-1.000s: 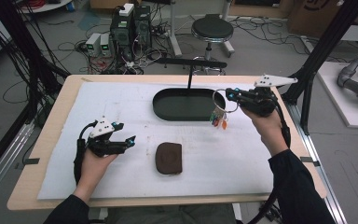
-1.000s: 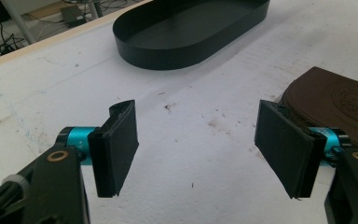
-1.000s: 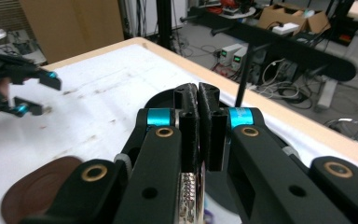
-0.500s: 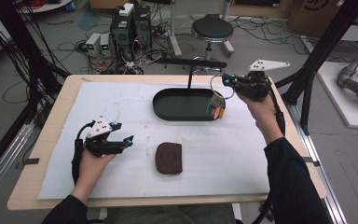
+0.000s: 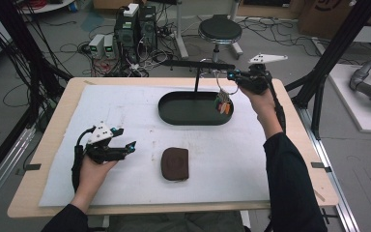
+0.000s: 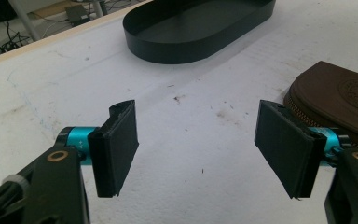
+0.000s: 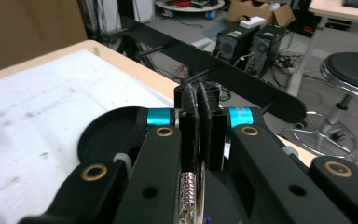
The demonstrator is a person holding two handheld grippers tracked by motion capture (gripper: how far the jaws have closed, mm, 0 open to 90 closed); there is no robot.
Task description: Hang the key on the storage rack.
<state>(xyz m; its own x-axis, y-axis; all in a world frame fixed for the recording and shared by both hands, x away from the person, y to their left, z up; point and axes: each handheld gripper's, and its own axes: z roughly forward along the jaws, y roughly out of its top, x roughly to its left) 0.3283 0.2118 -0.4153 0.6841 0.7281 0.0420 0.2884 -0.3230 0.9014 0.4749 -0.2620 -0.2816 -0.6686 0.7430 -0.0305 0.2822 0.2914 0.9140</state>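
While the left gripper (image 5: 125, 147) gapes, the right gripper (image 5: 231, 75) pinches a keyring (image 5: 223, 99) (hanging straight down).

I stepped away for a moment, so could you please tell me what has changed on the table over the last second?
The right tongs, shut on the metal key ring with small coloured charms, carried it from the right edge of the black oval tray up and back towards the black hanging bar. The left tongs stayed open in place; the brown leather pouch and the tray did not move.
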